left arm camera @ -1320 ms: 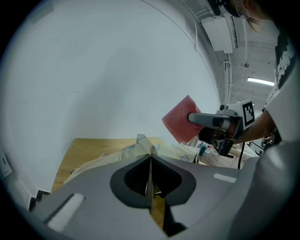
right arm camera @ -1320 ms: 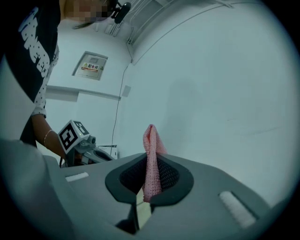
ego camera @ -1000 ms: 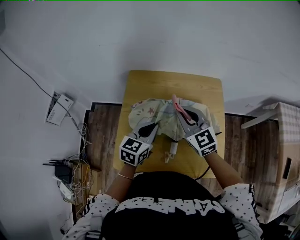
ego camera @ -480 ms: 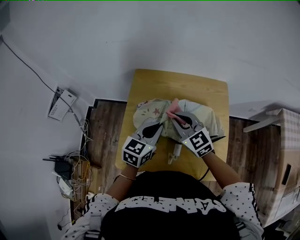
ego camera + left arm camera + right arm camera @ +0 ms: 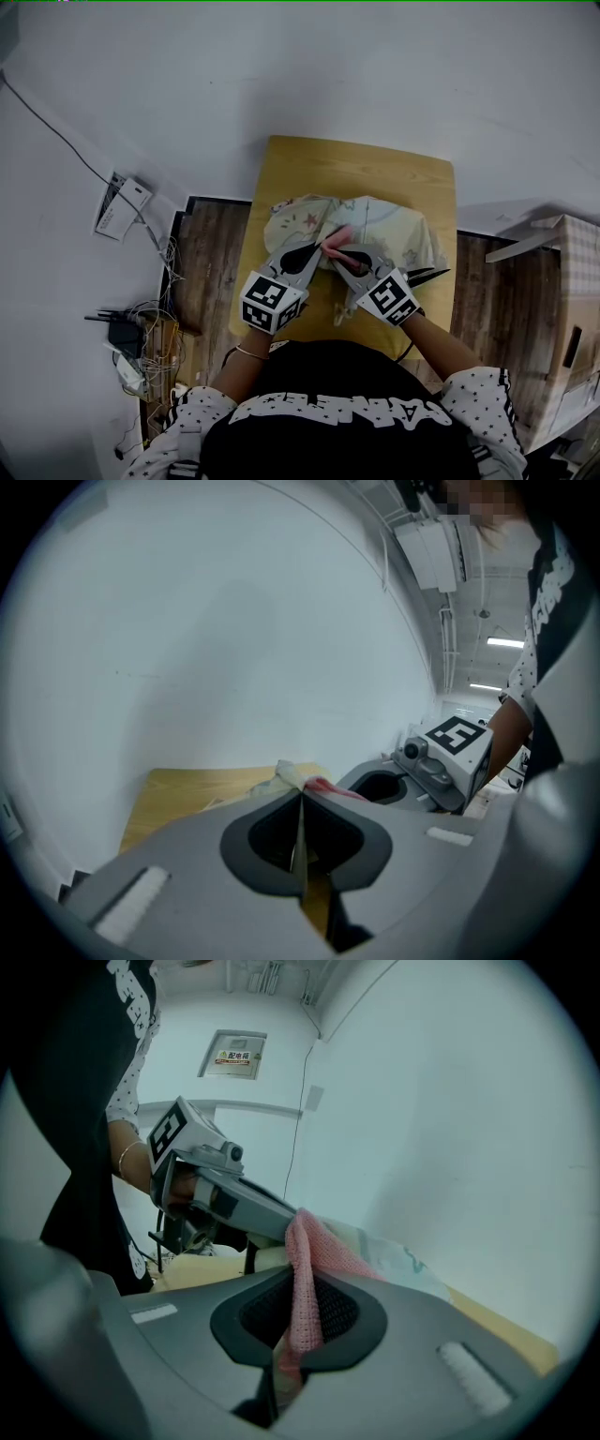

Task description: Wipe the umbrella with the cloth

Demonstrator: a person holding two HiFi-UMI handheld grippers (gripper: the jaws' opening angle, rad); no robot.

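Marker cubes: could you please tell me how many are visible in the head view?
2. One cube caps the left gripper, at the table's near left; the other cube caps the right gripper, beside it. None seems hidden.

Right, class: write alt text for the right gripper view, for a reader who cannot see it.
The right gripper is shut on a pink cloth resting against a pale umbrella; the left gripper reaches in alongside.

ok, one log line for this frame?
left gripper: shut on umbrella | right gripper: shut on cloth | cloth: against umbrella | umbrella: lying on table
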